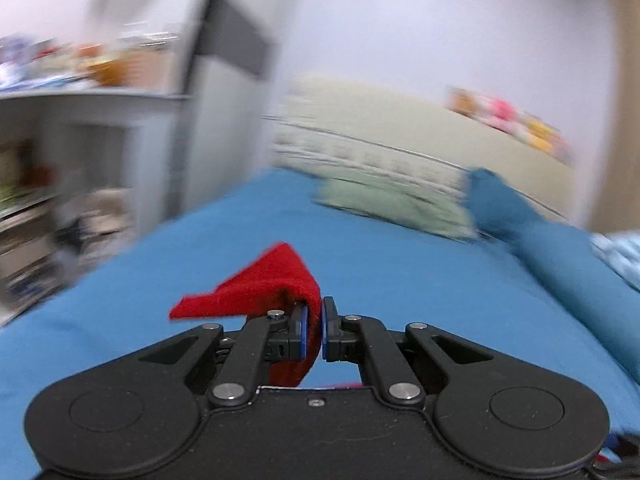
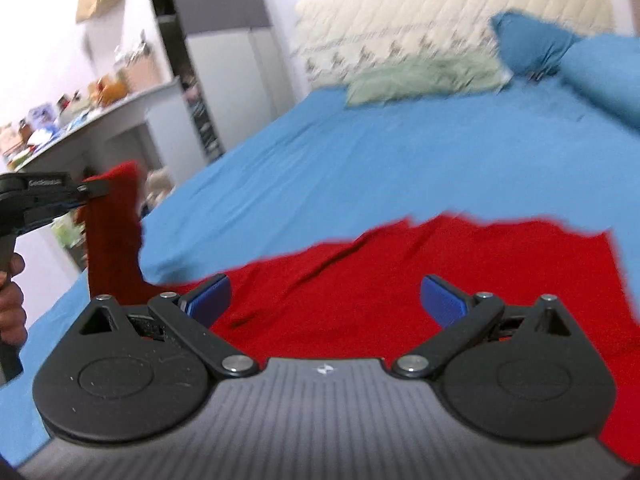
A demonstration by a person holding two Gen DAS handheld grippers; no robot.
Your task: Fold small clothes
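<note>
the left gripper is clenched on a fold of the red cloth, the fabric pinched between its two blue pads with a peak sticking up and to the left above the fingers and a short tail hanging below them. in the right wrist view the same gripper shows at the far left edge, held up off the bed by a hand, and a strip of the red cloth hangs from it nearly straight down, its long axis upright, to where it meets the rest of the garment. the main body of the red cloth lies spread on the blue bedsheet, its long axis running left to right across the view, its far edge ragged and its surface creased with a diagonal wrinkle. the right gripper is released, its blue pads spread wide apart and hovering just over the flat red fabric; whether they touch it cannot be told. farther up the bed a pale green pillow lies against a cream headboard, with a blue pillow beside it on the right. a grey shelf crowded with blurred small items stands along the left wall.
</note>
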